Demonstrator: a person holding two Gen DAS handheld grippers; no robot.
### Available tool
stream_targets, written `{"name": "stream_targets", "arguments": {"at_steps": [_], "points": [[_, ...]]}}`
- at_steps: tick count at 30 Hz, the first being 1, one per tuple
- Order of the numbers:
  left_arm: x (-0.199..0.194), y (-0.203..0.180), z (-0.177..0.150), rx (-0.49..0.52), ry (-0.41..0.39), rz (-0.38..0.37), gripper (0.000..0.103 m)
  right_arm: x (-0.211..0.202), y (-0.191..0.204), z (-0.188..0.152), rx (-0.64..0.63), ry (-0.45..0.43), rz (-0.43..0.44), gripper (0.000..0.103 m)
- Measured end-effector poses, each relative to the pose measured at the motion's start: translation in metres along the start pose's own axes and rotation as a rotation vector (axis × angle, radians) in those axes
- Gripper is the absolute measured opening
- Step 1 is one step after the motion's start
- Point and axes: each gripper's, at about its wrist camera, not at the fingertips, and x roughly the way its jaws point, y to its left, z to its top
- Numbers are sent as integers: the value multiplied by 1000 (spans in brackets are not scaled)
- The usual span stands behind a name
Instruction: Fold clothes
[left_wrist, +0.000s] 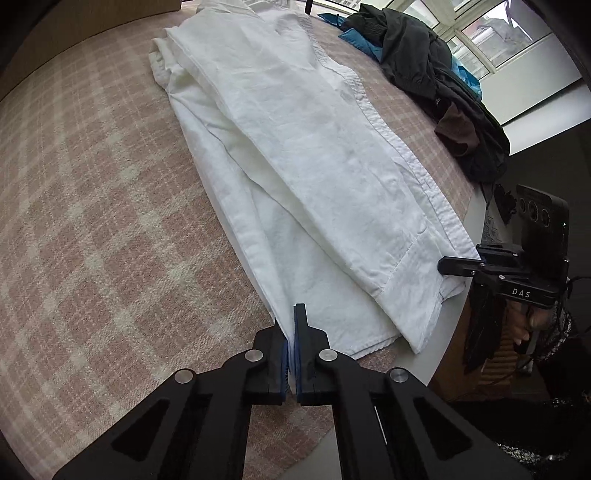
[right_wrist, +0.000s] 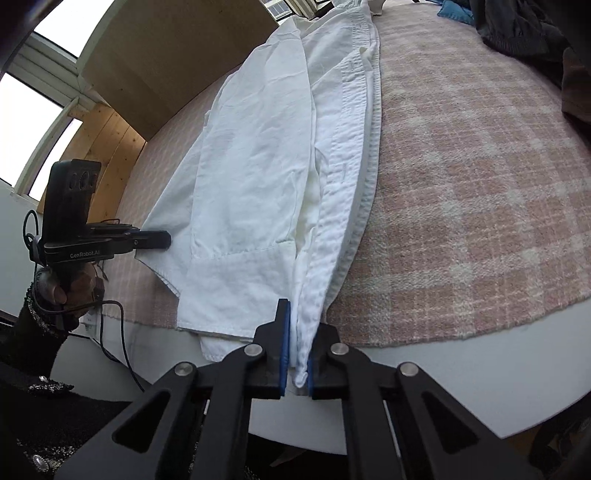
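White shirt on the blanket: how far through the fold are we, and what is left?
Done: the white shirt already lies in a long narrow strip on the pink checked blanket, sides folded in. In hand: the left gripper and right gripper are each shut on its near hem. Left: likely folding the hem up toward the collar, then the dark clothes pile.

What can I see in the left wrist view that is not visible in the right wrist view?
Only the left wrist view shows the whole dark clothes pile and the right tongs' side. Only the right wrist view shows the wooden panel, a cable and the left tongs' side. Both show the white shirt on the pink checked blanket, pinched at its near hem.
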Motion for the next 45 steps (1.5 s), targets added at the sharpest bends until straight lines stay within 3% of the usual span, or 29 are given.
{"name": "stream_targets", "arguments": {"at_steps": [3,6,10,14,17,20,21,23,24,28,34,38,41,42,44,45], "points": [[-20,9,5,-35,-39,-96,1,-18,-6,2,93,-55,101,6],[-41,9,22,-26,-81,-145,1,-38,-9,21,165,-118,201,6],[-38,31,78,-69,-93,-91,1,-67,-7,70,203,-213,292,6],[-34,56,136,-116,-103,-29,5,-65,-15,155,240,-275,302,8],[-30,74,180,-150,-110,17,9,-25,-52,232,353,-168,251,18],[-26,92,223,-185,-117,63,11,-16,-70,262,432,-129,162,19],[-34,93,224,-174,-147,66,18,-25,-69,262,413,-161,151,20],[-57,93,219,-137,-225,61,34,-44,-66,257,373,-215,139,35],[-67,92,214,-120,-251,67,41,-51,-64,250,350,-232,108,35],[-89,87,185,-70,-295,59,42,-62,-52,221,233,-245,-14,35],[-38,77,146,-32,-144,60,42,-4,-39,186,128,-147,-116,35],[-13,79,157,-81,-126,60,42,20,-12,203,26,-141,-144,34],[-4,74,171,-69,-160,62,30,36,8,219,-50,-118,-173,34],[-1,72,173,-46,-161,90,4,45,8,222,-70,-91,-202,34],[6,76,175,-24,-154,132,3,63,6,227,-108,-39,-266,30],[7,86,174,-58,-147,134,3,69,-4,229,-101,-21,-366,27]]}}
